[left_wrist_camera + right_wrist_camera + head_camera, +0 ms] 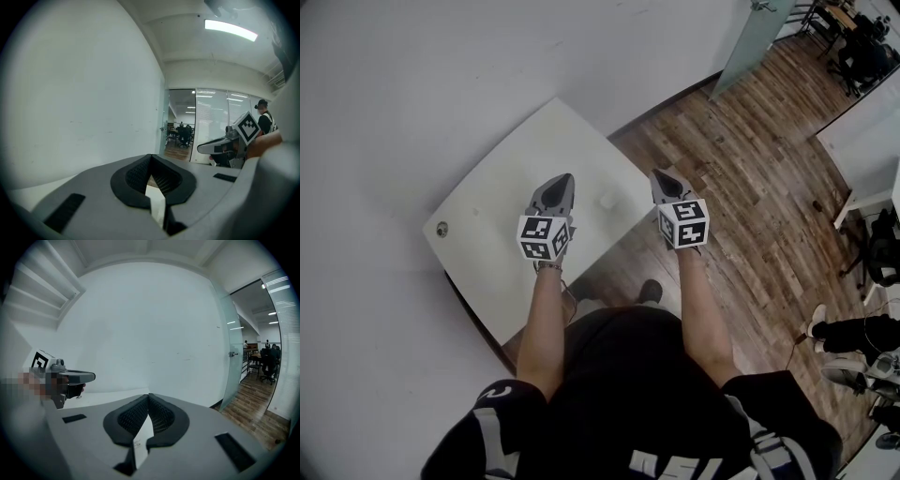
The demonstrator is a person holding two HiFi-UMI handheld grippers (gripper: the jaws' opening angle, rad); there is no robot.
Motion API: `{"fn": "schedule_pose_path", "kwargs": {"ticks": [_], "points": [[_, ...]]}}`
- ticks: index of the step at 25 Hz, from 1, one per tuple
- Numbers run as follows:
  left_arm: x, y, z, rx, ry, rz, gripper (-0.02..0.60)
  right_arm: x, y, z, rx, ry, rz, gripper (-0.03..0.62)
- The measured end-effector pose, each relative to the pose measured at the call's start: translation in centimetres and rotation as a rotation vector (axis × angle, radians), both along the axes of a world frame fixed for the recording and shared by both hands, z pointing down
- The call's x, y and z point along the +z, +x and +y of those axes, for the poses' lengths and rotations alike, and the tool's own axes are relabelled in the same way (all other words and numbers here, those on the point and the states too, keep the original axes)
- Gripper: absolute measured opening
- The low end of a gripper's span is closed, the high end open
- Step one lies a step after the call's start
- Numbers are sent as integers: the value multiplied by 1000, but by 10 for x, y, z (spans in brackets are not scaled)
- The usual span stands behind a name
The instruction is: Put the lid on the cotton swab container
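Note:
A small white object, perhaps the cotton swab container, stands on the white table near its right edge. Close to the table's left corner lies a small round grey thing; I cannot tell if it is the lid. My left gripper hovers over the table just left of the white object, shut and empty. Just past the table's right edge, over the floor, my right gripper is also shut with nothing in it. Each gripper shows in the other's view, the right and the left.
The table stands against a white wall. Wooden floor lies to its right, with a glass door beyond. Office chairs stand far back. A person's shoes and a dark bag are at the right edge.

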State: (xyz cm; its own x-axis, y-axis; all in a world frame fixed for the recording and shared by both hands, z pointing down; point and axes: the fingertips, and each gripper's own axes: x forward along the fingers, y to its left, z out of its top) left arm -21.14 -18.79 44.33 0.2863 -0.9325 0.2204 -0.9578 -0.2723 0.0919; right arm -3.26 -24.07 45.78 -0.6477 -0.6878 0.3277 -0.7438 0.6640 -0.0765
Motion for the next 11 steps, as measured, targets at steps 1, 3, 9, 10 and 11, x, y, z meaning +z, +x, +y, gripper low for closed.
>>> {"fn": "schedule_pose_path", "kwargs": {"ticks": [1, 3, 9, 10, 11], "points": [[1, 0, 0, 3, -1, 1, 25, 0, 0, 0, 1, 0, 0, 12], [2, 1, 0, 7, -2, 1, 25, 0, 0, -1, 3, 1, 0, 12], [4, 3, 3, 10, -5, 2, 25, 1, 4, 2, 5, 2, 0, 12], [5, 4, 4, 10, -5, 2, 25, 1, 4, 3, 5, 2, 0, 12], [5, 4, 5, 11, -5, 3, 25, 2, 4, 4, 5, 3, 0, 12]]}}
